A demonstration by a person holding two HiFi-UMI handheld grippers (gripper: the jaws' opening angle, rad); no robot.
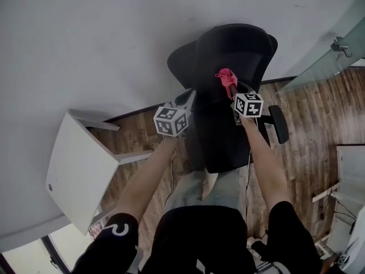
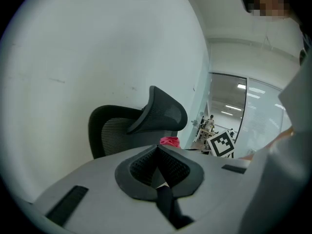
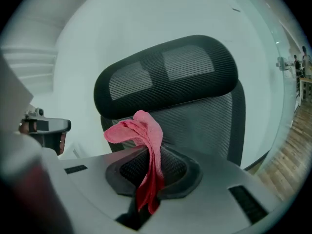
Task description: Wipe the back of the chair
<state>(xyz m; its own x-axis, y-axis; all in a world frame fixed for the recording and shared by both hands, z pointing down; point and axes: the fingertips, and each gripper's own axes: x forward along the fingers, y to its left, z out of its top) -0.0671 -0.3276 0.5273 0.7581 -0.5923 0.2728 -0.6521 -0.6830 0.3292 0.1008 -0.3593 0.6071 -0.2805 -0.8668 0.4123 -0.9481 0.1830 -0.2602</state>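
Obs: right tongs (image 3: 152, 165) clamped on a pink cloth (image 3: 146, 135). One end hangs down between the jaws and a folded flap stands up above them. Left tongs (image 2: 158, 167): jaws together, nothing between them.

Chair (image 1: 234, 50): black mesh office type, standing against the white wall (image 1: 85, 39). From the right tongs the mesh back lies straight ahead and close. The headrest (image 3: 165, 74) is above the cloth's flap. Cloth not yet seen touching the mesh; the gap is too hard to read to rule out contact.

Key relation: the back's long axis runs upright, bottom to top ahead of the right tongs, so strokes should run along it or across it in bands. The right tongs are the nearer and sit over the middle of the back in the head view. The left tongs are level with them but off the chair's left edge, seeing the chair side-on with the cloth just beyond their tips.

Judgement: wiping not under way, or at its very start. Next move is a short push forward with the right tongs to press the flap flat on the mesh. Risk: only the small flap projects, so the jaw tips may scrape the mesh instead of the cloth
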